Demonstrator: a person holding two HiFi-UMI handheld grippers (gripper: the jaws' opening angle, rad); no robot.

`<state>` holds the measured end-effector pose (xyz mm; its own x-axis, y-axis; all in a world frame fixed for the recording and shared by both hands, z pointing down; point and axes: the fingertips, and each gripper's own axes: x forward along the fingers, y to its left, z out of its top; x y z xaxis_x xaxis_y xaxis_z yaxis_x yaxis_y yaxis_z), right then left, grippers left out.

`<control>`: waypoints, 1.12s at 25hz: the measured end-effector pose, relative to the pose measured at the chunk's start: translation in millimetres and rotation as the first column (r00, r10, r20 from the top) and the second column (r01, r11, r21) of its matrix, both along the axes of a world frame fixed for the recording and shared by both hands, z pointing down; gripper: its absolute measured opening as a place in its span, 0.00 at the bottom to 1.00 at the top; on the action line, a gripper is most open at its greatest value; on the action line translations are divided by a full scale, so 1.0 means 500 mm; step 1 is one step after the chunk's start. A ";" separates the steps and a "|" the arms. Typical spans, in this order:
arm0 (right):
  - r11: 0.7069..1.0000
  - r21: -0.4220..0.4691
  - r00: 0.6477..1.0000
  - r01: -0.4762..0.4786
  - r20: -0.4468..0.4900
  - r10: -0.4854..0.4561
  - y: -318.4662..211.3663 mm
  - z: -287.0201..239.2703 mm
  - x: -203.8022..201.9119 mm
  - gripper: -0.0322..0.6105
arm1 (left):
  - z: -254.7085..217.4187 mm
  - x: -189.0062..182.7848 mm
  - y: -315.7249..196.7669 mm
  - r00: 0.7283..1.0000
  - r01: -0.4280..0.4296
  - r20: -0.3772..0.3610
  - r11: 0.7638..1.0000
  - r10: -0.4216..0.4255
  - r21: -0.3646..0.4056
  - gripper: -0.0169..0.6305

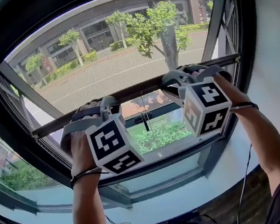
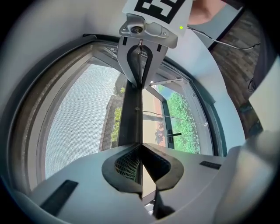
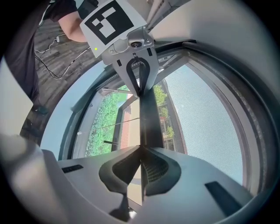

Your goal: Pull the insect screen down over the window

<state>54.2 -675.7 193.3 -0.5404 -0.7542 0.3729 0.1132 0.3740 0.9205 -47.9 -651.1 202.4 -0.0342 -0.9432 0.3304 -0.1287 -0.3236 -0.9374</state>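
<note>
the insect screen covered only the upper part of the window. its dark pull bar crossed the head view as a slanted line from middle left to upper right. the fine mesh lay above it and bare glass below it.

the left gripper sat on the bar left of centre in the head view. in the left gripper view its 2 jaws were clenched together at frame centre, pinching a thin edge of the bar. the bar ran straight up from the jaw tips, with the mesh on its left and uncovered glass on its right.

the right gripper sat on the same bar right of centre, higher in the head view than the left one. in the right gripper view its jaws were likewise clamped on the bar edge, with the mesh to the right of the bar. each gripper view showed the other gripper at the top of the frame, closed on the bar.

1 marker cube appeared at lower centre-left and 1 at centre-right. a dark window handle lay below the bar, between the 2 grippers. a pale sill ran along the bottom of the frame.
</note>
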 end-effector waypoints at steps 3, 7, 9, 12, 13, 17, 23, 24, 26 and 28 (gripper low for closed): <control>1.000 -0.013 1.000 -0.006 -0.014 0.006 0.000 0.021 0.001 0.08 | 0.021 0.000 0.000 1.000 0.001 0.003 1.000 -0.001 -0.025 0.06; 0.997 -0.074 0.999 -0.001 -0.035 -0.002 0.004 0.093 0.004 0.08 | 0.093 0.004 0.006 1.000 -0.011 -0.012 0.996 0.010 -0.087 0.06; 0.996 -0.094 0.999 -0.004 -0.039 0.000 0.003 0.110 0.007 0.08 | 0.109 0.005 0.007 1.000 -0.012 -0.016 0.994 0.011 -0.105 0.06; 0.994 -0.110 0.999 -0.010 -0.047 0.005 0.000 0.116 0.007 0.08 | 0.114 0.004 0.004 1.000 -0.011 -0.017 0.993 0.009 -0.119 0.06; 0.993 -0.114 0.999 -0.012 -0.050 0.007 -0.001 0.117 0.007 0.08 | 0.116 0.004 0.003 1.000 -0.009 -0.017 0.992 0.007 -0.122 0.06; 0.990 -0.143 0.997 -0.021 -0.070 0.012 -0.002 0.153 0.013 0.08 | 0.149 0.009 0.003 1.000 -0.006 -0.023 0.989 0.003 -0.145 0.06; 0.977 -0.212 0.995 -0.020 -0.102 -0.001 0.001 0.251 0.013 0.08 | 0.252 0.012 0.005 0.999 -0.011 -0.047 0.974 0.001 -0.226 0.06; 0.976 -0.218 0.995 -0.022 -0.102 0.000 0.001 0.260 0.013 0.08 | 0.261 0.011 0.005 0.999 -0.012 -0.051 0.973 0.000 -0.230 0.06; 0.975 -0.221 0.995 -0.026 -0.102 0.004 0.001 0.271 0.012 0.08 | 0.271 0.011 0.004 0.999 -0.012 -0.054 0.973 -0.001 -0.232 0.06; 0.975 -0.220 0.995 -0.030 -0.104 0.007 -0.001 0.281 0.013 0.08 | 0.281 0.011 0.003 0.998 -0.009 -0.055 0.972 -0.004 -0.237 0.06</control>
